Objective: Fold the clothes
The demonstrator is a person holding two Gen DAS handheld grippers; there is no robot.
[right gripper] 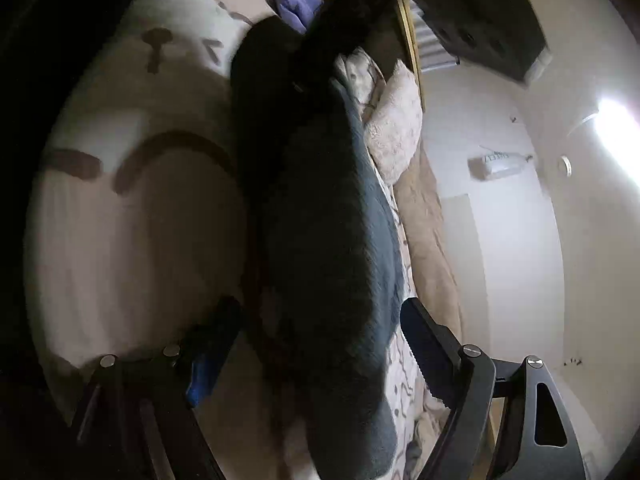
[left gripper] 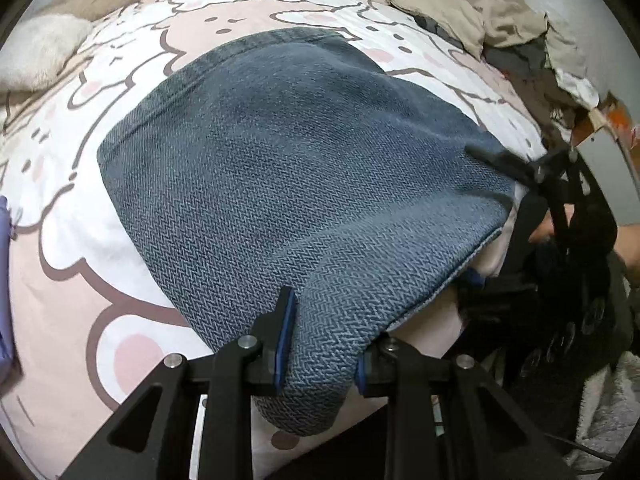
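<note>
A blue-grey herringbone garment [left gripper: 288, 176] lies spread on the pink and white cartoon bedsheet [left gripper: 80, 288]. My left gripper [left gripper: 320, 340] is shut on the garment's near corner, which bunches between its blue pads. My right gripper [left gripper: 516, 176] shows at the garment's right edge in the left wrist view, one finger over the cloth. In the right wrist view the garment [right gripper: 340, 280] runs dark between the right gripper's [right gripper: 320, 360] widely spread fingers; the cloth lies between them without being pinched.
A pile of beige and dark clothes [left gripper: 500, 28] lies at the bed's far right. A fluffy white pillow [left gripper: 36, 52] is at the far left. A purple garment [left gripper: 4, 280] lies at the left edge. A wall [right gripper: 500, 240] and bright lamp [right gripper: 616, 132] are beside the bed.
</note>
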